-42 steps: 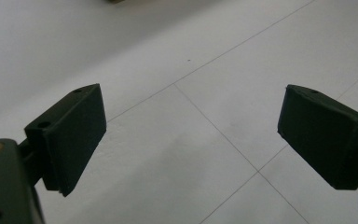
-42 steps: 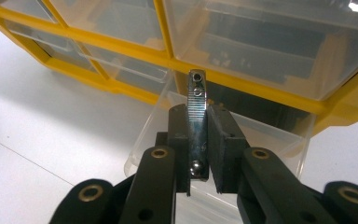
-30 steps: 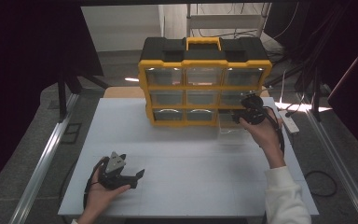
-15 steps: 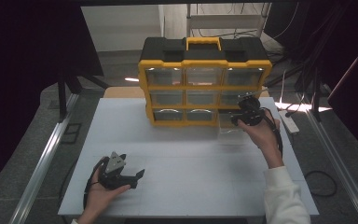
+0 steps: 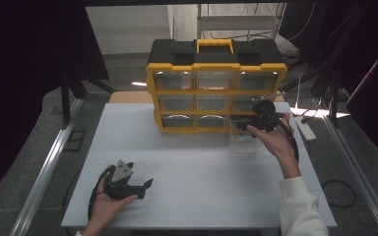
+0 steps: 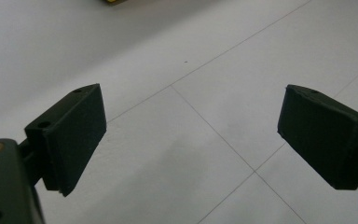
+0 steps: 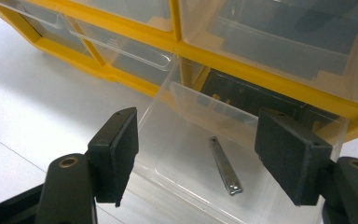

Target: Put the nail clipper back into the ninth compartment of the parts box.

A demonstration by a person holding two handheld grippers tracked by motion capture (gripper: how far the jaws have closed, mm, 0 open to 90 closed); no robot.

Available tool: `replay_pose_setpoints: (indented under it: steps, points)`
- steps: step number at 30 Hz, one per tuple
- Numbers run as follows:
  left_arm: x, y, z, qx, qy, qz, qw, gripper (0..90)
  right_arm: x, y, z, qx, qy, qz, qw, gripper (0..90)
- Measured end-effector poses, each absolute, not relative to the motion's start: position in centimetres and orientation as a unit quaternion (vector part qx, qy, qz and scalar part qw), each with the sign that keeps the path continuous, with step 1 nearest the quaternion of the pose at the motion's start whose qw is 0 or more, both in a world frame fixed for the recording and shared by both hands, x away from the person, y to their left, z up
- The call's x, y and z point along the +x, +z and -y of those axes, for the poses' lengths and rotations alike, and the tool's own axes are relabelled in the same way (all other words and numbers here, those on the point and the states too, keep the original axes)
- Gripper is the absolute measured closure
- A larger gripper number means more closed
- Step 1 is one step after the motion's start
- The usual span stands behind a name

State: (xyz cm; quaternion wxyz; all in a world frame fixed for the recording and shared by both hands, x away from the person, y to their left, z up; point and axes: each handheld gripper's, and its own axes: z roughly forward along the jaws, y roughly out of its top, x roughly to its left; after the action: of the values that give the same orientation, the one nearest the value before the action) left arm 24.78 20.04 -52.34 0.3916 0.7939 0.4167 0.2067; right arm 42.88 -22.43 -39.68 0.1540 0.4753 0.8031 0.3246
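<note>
drawer [image 7: 223,186] pulled out of organizer [image 5: 215,91] at its 5 o'clock, nail clipper [image 7: 224,166] lying inside | right hand-held gripper [image 7: 196,158] jaws apart over it, no grasp | left hand-held gripper [image 5: 128,184] apart, idle on surface [image 5: 202,162] at 7 o'clock | likely left: grab clipper or close drawer

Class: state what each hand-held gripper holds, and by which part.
Nothing. The left hand-held gripper and right hand-held gripper are both open and empty.

Clear glossy plastic drawer [image 7: 186,154], shiny metal clipper [image 7: 224,166], matt table [image 5: 202,172]

White table [image 5: 202,167], yellow organizer [image 5: 215,88], clear drawer [image 5: 243,139]
</note>
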Motion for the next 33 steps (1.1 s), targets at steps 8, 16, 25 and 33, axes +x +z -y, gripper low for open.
replay_pose_setpoints:
  steps: [8, 16, 25, 33]
  points:
    - [24.9, -52.3, -20.0, 0.793, 0.207, -0.418, 0.391, 8.9, 42.4, -39.3, 22.5, 0.471, 0.341, -0.801, 0.145, 21.4]
    - [24.9, -52.2, -19.8, 0.794, 0.208, -0.415, 0.392, 8.8, 40.4, -37.6, 22.3, 0.441, 0.378, -0.801, 0.146, 19.9]
    - [24.9, -52.0, -19.8, 0.793, 0.209, -0.413, 0.397, 8.8, 38.1, -37.3, 22.2, 0.420, 0.389, -0.804, 0.159, 21.5]
    - [24.8, -52.1, -19.8, 0.792, 0.209, -0.413, 0.398, 8.7, 35.2, -37.9, 22.4, 0.410, 0.399, -0.806, 0.151, 23.1]
